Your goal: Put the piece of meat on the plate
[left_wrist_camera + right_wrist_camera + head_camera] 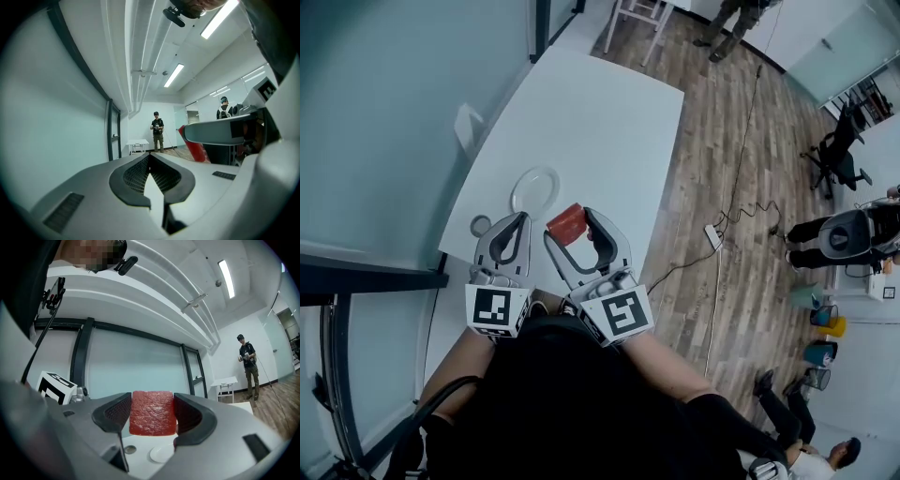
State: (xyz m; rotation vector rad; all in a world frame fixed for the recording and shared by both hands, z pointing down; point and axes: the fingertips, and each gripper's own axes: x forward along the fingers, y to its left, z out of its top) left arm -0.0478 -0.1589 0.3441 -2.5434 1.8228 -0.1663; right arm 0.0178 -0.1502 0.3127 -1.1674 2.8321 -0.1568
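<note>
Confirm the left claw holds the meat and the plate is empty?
Not quite: it's the right claw that holds the meat, as the right gripper view shows. The left claw is shut on nothing. The plate is empty.

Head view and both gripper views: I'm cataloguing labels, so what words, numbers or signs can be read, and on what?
No readable words or numbers anywhere.
Left marker cube: only a black-and-white square pattern, no letters.
Right marker cube: the same kind of pattern.
Items on the far shelf: too small to read.
</note>
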